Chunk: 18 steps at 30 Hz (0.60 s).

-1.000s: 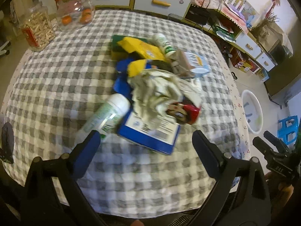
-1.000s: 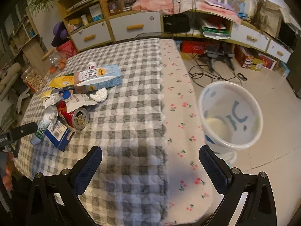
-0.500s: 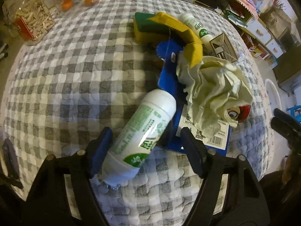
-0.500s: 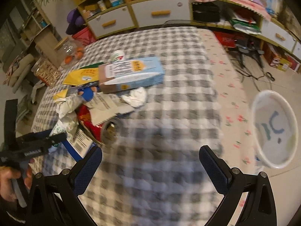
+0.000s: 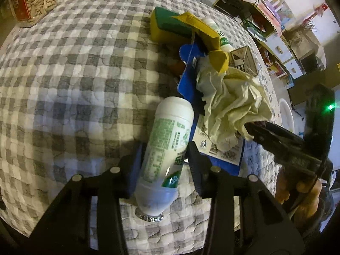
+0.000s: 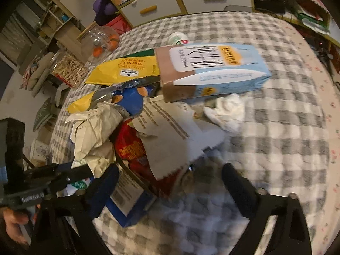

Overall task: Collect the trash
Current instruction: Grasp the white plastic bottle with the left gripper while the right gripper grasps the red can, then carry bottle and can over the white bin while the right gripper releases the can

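A heap of trash lies on the checked tablecloth (image 5: 63, 74). My left gripper (image 5: 164, 161) is shut on a white and green bottle (image 5: 167, 140) lying at the heap's near edge. Beside it lie crumpled yellowish paper (image 5: 231, 106) and a flat blue box (image 5: 225, 159). My right gripper (image 6: 170, 182) is open and straddles a red can (image 6: 136, 155) half covered by a torn card (image 6: 170, 136). Behind it lie a light blue carton (image 6: 214, 70), a yellow bag (image 6: 125, 70) and a white tissue (image 6: 229, 112).
Two glass jars (image 6: 70, 68) stand at the table's far left, one with nuts, one with oranges (image 6: 104, 42). A white bin (image 5: 286, 114) stands on the floor beyond the table's right edge. Drawers (image 6: 187, 0) and shelves line the back wall.
My left gripper moved in and closed on the white and green bottle. My right gripper swung left from the bin and came down low over the red can.
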Motion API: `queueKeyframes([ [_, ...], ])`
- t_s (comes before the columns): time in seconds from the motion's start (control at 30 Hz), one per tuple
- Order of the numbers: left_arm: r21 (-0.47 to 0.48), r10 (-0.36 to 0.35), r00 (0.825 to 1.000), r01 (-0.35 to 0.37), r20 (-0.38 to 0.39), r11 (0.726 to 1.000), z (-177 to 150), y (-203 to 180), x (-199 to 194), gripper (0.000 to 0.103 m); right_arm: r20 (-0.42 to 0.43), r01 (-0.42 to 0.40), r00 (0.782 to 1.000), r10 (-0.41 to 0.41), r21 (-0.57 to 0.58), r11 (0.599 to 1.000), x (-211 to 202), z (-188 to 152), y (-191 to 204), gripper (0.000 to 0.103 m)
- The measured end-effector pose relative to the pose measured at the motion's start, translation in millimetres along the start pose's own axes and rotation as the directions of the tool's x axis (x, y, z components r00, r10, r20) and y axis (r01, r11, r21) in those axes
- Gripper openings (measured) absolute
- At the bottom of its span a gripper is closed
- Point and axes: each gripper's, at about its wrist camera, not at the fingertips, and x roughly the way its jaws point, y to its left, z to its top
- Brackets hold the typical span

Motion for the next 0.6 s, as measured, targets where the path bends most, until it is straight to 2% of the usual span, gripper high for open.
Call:
queueKeyframes([
  [0.27, -0.009, 0.003, 0.999, -0.003, 0.032, 1.0, 2.3, -5.2, -7.2, 0.042, 0.022, -0.014, 1.0, 0.014, -0.007, 1.0, -9.1, 1.0, 3.1, 0.067],
  [0.6, 0.0, -0.062, 0.99, 0.063, 0.129, 0.998, 6.4, -25.0, -38.0, 0.041, 0.082, -0.025, 0.996, 0.026, -0.008, 1.0, -64.6, -11.0, -11.0, 0.059],
])
